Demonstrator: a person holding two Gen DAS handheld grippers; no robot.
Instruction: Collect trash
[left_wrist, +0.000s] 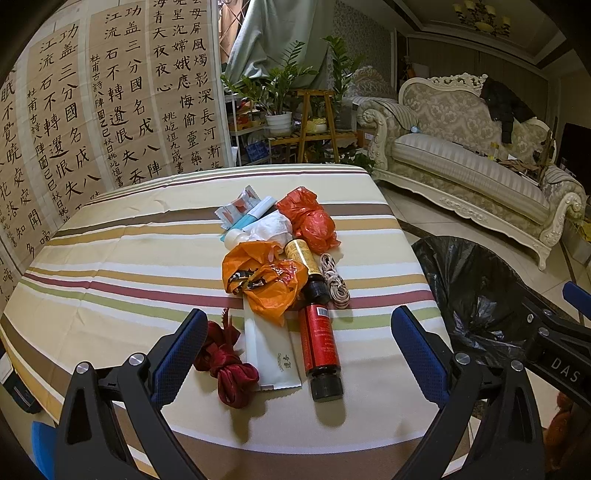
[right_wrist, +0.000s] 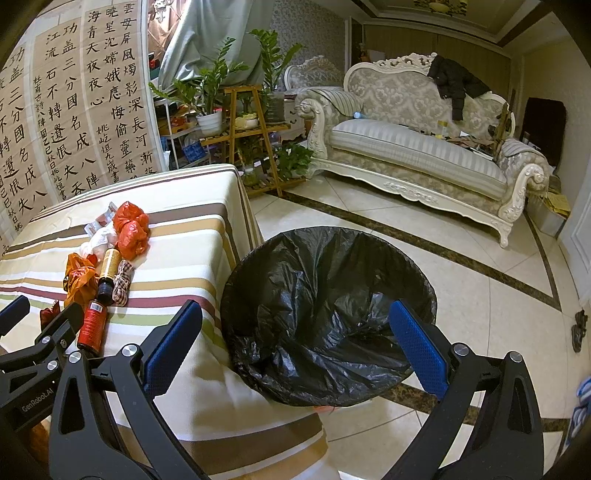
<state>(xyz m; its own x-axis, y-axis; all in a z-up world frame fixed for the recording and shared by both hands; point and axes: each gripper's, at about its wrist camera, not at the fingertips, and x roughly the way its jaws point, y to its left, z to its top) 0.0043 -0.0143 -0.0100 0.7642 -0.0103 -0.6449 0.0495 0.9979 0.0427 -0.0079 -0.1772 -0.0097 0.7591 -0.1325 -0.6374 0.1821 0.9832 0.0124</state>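
left wrist view: we hold the left gripper with jaws wide apart and empty above the striped table, where the trash lies heaped: a red-labelled bottle, an orange bag, a red cloth and a white packet. right wrist view: our right gripper, jaws likewise spread and empty, hangs over the black-lined bin just beside the table.
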